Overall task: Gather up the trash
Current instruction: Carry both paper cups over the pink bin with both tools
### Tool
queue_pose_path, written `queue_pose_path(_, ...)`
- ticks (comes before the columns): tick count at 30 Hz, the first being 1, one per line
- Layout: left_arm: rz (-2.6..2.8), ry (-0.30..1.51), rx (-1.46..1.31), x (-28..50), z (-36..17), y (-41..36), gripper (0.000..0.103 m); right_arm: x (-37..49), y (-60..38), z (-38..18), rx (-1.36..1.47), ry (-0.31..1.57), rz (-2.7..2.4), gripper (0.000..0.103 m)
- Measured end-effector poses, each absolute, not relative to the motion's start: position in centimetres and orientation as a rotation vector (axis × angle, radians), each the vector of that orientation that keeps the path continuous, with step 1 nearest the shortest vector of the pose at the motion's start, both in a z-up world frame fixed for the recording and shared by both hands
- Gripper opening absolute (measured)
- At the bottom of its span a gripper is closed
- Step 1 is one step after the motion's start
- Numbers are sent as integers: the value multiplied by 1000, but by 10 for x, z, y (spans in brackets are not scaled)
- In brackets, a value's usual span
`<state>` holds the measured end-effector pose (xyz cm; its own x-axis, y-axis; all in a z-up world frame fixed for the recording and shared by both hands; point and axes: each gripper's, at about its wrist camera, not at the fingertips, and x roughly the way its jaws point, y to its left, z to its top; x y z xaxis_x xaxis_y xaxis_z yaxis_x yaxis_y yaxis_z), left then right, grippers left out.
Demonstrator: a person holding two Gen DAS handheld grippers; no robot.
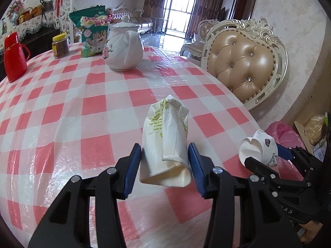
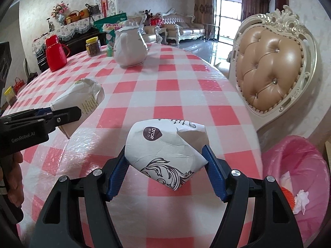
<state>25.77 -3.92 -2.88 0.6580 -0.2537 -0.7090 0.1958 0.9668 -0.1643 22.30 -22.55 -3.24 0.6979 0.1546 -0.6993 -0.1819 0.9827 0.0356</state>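
Above the near edge of the checked tablecloth [image 1: 82, 103], the left gripper [image 1: 164, 165] squeezes a squashed cup with green writing [image 1: 163, 136], lifted off the cloth. Beside it, by the right edge, the right gripper [image 2: 165, 165] squeezes a crumpled cup with brown swirls [image 2: 165, 150]. A pink bin [image 2: 300, 165] stands just past that edge.

We see the left claw [image 1: 164, 166] clamping a crushed cup [image 1: 165, 142] above the worktop [image 1: 82, 107], the right claw [image 2: 166, 169] beside it clamping a second cup [image 2: 165, 146]. A teapot [image 1: 124, 47] stands behind; a bin [image 2: 300, 165] sits right, below a chair [image 2: 271, 70].
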Motion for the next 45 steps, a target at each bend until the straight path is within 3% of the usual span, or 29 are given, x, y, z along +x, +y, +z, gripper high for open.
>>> queue_pose_path(45, -432, 725, 95, 203, 12, -177, 46, 165, -408, -10, 114, 707, -60, 67)
